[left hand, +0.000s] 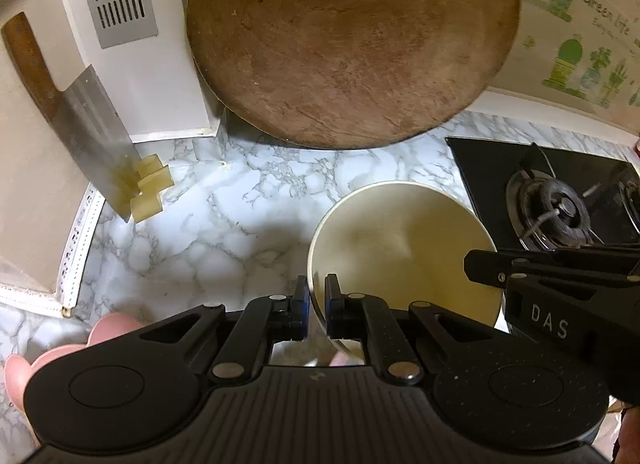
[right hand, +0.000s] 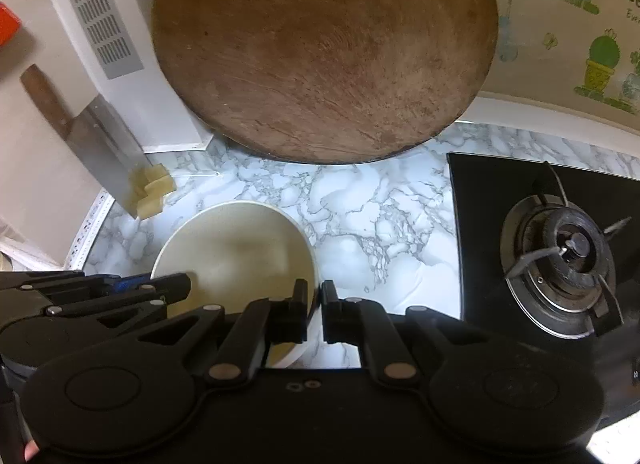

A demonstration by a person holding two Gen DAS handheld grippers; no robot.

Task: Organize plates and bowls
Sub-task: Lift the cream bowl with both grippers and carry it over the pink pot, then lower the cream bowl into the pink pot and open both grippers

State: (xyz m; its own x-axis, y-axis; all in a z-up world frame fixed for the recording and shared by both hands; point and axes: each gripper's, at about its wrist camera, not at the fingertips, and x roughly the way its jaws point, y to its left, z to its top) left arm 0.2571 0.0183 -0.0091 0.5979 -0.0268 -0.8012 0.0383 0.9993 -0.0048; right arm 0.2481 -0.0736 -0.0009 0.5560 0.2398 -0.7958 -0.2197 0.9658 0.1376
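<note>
A cream bowl [left hand: 400,248] hangs above the marble counter, held by both grippers at opposite sides of its rim. My left gripper [left hand: 317,304] is shut on the bowl's left rim, one finger inside and one outside. The right gripper's black fingers [left hand: 492,268] reach onto the far rim at the right in the left wrist view. In the right wrist view the same bowl [right hand: 236,252] sits low at left, with my right gripper [right hand: 315,312] shut on its right rim. The left gripper's fingers [right hand: 168,288] clamp the bowl's left side there.
A large round wooden board [left hand: 352,43] leans against the back wall. A cleaver [left hand: 96,135] stands in a yellowish holder [left hand: 150,187] at the left. A black gas hob with a burner [right hand: 564,264] fills the right. Marble counter [right hand: 380,215] lies between. Fingers of a hand [left hand: 24,368] show at lower left.
</note>
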